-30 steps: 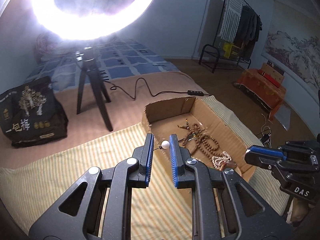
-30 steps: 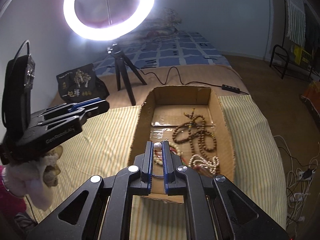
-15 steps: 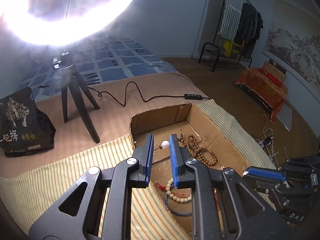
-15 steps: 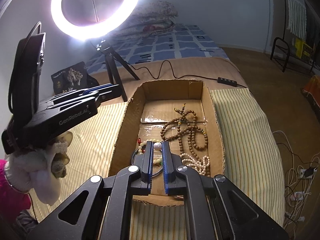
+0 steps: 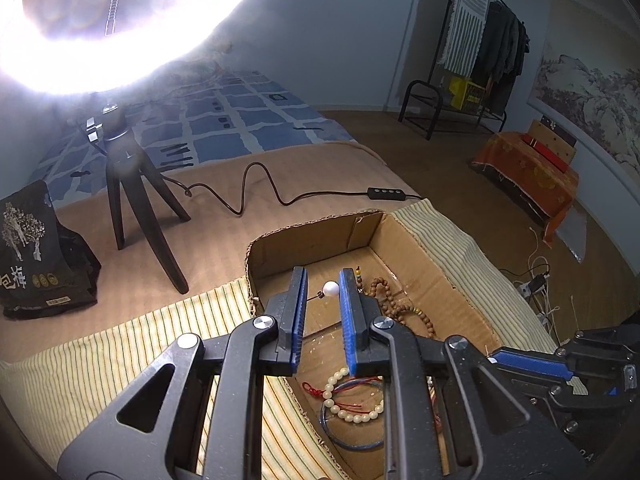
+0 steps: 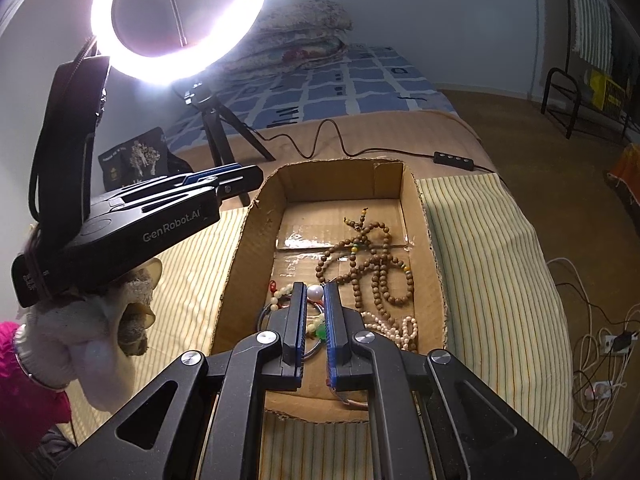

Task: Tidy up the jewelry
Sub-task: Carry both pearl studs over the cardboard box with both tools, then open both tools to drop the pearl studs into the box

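— Striped cloth (image 6: 492, 248) covers the bed, with a cardboard box (image 6: 434, 264) on it under a ring light (image 6: 176, 24). Where's the jewelry?

— Wooden bead strands (image 6: 376, 264) and a pale bead bracelet (image 5: 348, 398) lie inside the box.

— And the tools?

— The left gripper (image 5: 323, 292) is clamped on a white pearl earring (image 5: 330, 289), stud against one pad. The right gripper (image 6: 314, 294) is closed on a second pearl (image 6: 314, 292), over the box.

A lit ring light (image 6: 176, 20) stands on a black tripod (image 5: 132, 204) on the tan bed cover (image 5: 320, 176), and its cable runs to an inline switch (image 5: 386, 193). Beside the tripod sits a black printed bag (image 5: 36, 256). A clothes rack (image 5: 484, 60) (with dark garments) stands by the far wall.
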Available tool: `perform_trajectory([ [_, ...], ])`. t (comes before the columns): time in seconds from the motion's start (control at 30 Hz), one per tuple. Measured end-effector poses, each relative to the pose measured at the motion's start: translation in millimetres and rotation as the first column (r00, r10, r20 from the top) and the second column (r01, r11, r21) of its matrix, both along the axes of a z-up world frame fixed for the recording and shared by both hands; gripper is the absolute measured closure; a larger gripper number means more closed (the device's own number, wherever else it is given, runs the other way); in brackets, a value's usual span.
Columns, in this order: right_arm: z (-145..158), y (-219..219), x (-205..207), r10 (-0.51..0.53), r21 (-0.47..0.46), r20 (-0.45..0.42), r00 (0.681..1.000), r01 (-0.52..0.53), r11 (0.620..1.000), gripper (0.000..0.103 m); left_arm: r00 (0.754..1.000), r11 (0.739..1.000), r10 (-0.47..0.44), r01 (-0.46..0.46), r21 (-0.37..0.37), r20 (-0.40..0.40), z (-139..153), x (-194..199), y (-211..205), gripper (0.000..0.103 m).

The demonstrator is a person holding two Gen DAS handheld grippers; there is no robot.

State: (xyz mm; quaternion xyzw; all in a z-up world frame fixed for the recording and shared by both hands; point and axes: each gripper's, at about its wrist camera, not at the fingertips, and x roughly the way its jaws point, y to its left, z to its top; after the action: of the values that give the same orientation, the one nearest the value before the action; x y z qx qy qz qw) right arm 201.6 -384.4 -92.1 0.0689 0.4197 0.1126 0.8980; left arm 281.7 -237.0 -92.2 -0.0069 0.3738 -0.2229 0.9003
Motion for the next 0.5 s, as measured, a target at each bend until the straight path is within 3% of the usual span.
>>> perform_trajectory([
  [0.33,-0.8,-1.0,1.2,-0.018,-0.016,-0.003,1.000,0.018,1.000,0.095,1.000,1.000,-0.002,0.002,0.015,-0.008,-1.7,0.9,-5.0,0.087],
  [0.37,-1.3,-0.7,1.3,-0.021,-0.017,-0.007,1.000,0.021,1.000,0.094,1.000,1.000,0.000,0.001,0.019,-0.009,-1.6,1.0,-5.0,0.076],
  [0.4,-2.1,-1.1,1.7,-0.026,-0.018,-0.010,1.000,0.025,1.000,0.088,1.000,1.000,0.001,-0.001,0.019,-0.009,-1.6,1.1,-4.9,0.066],
  [0.43,-2.2,-1.2,1.7,-0.030,-0.022,-0.011,0.999,0.030,0.999,0.077,1.000,1.000,0.007,-0.007,0.016,-0.001,-1.0,0.7,-4.1,0.050],
  [0.5,-1.7,-1.7,0.6,-0.044,-0.031,-0.002,0.999,0.044,0.999,0.058,1.000,1.000,0.015,-0.015,0.009,0.019,1.0,-1.3,-2.5,0.045],
])
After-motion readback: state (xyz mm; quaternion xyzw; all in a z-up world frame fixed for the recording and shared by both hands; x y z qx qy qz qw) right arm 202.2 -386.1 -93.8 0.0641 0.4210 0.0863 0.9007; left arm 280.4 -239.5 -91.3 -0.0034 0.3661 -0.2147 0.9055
